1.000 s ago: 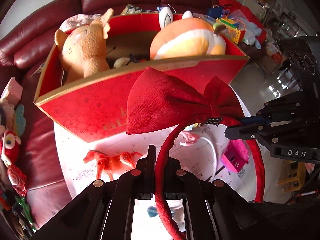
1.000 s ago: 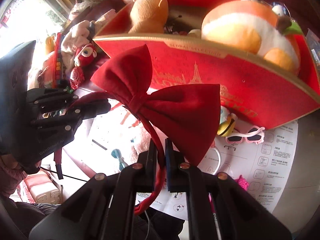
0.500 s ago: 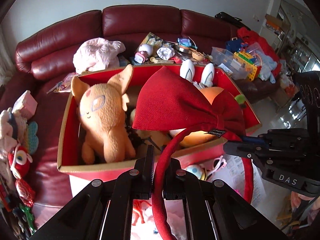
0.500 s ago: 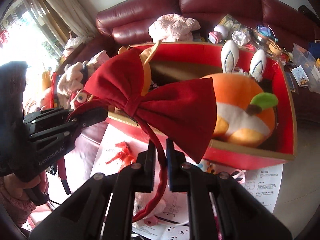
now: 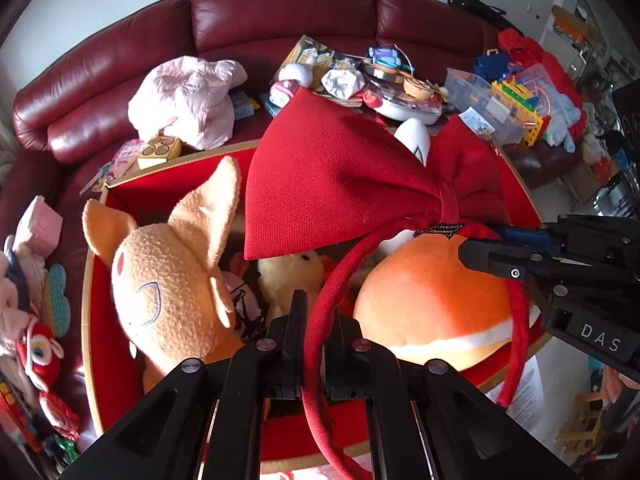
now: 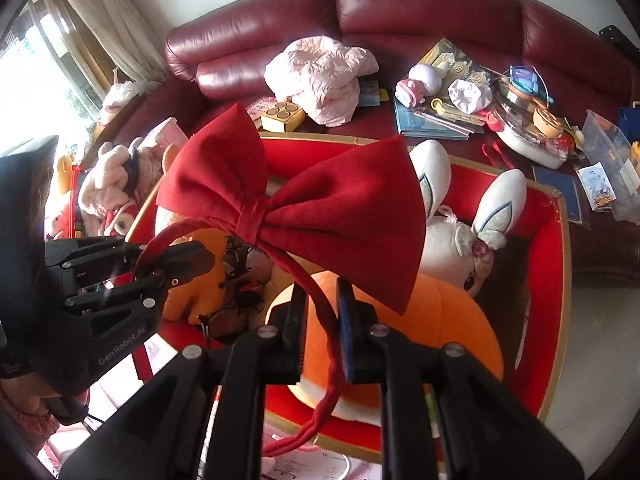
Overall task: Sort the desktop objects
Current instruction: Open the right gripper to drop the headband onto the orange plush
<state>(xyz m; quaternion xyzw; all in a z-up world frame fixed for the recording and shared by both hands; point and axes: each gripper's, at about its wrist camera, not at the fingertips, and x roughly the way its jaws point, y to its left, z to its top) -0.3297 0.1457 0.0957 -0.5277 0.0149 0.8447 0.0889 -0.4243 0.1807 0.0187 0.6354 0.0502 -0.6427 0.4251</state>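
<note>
A red headband with a big red bow [image 5: 344, 176] hangs over the open red box [image 5: 96, 344] of plush toys. My left gripper [image 5: 314, 312] is shut on one end of the band. My right gripper [image 6: 322, 312] has its jaws slightly parted around the band's other side; the band [image 6: 316, 292] runs between the fingers. The bow also shows in the right wrist view [image 6: 304, 204]. Each gripper shows in the other's view: the right one [image 5: 560, 264], the left one [image 6: 120, 276]. Under the bow lie a tan plush [image 5: 172, 280] and an orange plush [image 5: 432, 304].
A dark red sofa [image 5: 248, 20] behind the box carries a pink jacket [image 5: 188, 96], books, toys and a clear bin [image 5: 488, 108]. Plush toys [image 5: 36, 344] pile at the left. White paper sheets [image 6: 312, 464] lie under the box's near side.
Both grippers carried the headband up and forward, from in front of the box wall to above its open top. The right gripper's jaws have parted slightly around the band.
</note>
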